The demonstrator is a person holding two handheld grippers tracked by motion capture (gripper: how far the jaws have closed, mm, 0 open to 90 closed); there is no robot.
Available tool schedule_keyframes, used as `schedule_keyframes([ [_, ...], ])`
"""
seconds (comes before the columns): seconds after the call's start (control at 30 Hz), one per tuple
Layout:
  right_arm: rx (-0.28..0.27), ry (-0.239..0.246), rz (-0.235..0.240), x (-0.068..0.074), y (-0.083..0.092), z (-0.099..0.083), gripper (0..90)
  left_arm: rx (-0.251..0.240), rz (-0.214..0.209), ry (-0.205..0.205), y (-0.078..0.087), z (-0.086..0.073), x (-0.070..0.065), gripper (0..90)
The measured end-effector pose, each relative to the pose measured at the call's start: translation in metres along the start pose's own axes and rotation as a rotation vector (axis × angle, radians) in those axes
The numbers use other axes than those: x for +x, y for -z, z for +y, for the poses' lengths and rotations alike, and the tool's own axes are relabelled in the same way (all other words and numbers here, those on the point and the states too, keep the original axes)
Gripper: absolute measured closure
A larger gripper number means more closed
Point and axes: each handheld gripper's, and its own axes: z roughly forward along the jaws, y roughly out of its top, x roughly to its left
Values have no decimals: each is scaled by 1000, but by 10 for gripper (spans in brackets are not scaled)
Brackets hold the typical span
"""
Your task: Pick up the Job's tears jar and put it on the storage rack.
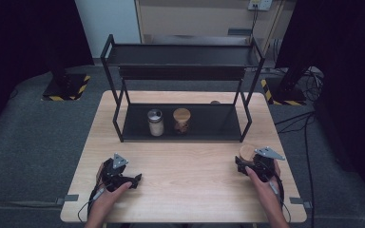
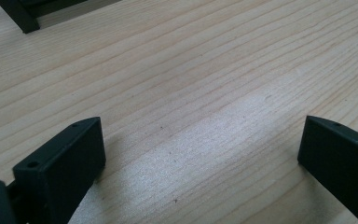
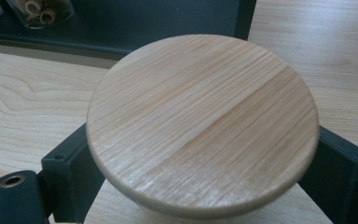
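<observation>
A jar with a round wooden lid (image 1: 247, 152) stands on the table's right side, in front of the rack. My right gripper (image 1: 242, 164) reaches around it from the near side. In the right gripper view the lid (image 3: 200, 121) lies just above the gripper (image 3: 200, 186), with a black jaw on each side of the jar below it. The lid hides where the pads meet the jar. My left gripper (image 1: 135, 179) rests low over the table's near left. Its jaws are wide apart, and there is bare wood at the left gripper (image 2: 200, 140).
A black two-tier rack (image 1: 214, 121) stands at the back of the wooden table (image 1: 185, 190). Its lower shelf holds a metal-capped shaker (image 1: 155, 122) and a wooden-lidded jar (image 1: 181, 120). A rack leg (image 2: 18, 16) is ahead of the left gripper.
</observation>
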Motion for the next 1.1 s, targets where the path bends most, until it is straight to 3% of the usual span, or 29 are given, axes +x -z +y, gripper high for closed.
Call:
schedule_keyframes([
  [0.7, -37, 9, -27, 8, 0, -7, 244, 0, 0, 0, 0, 0, 0, 0],
  [1.1, -34, 23, -41, 12, 2, -5, 254, 0, 0, 0, 0, 0, 0, 0],
])
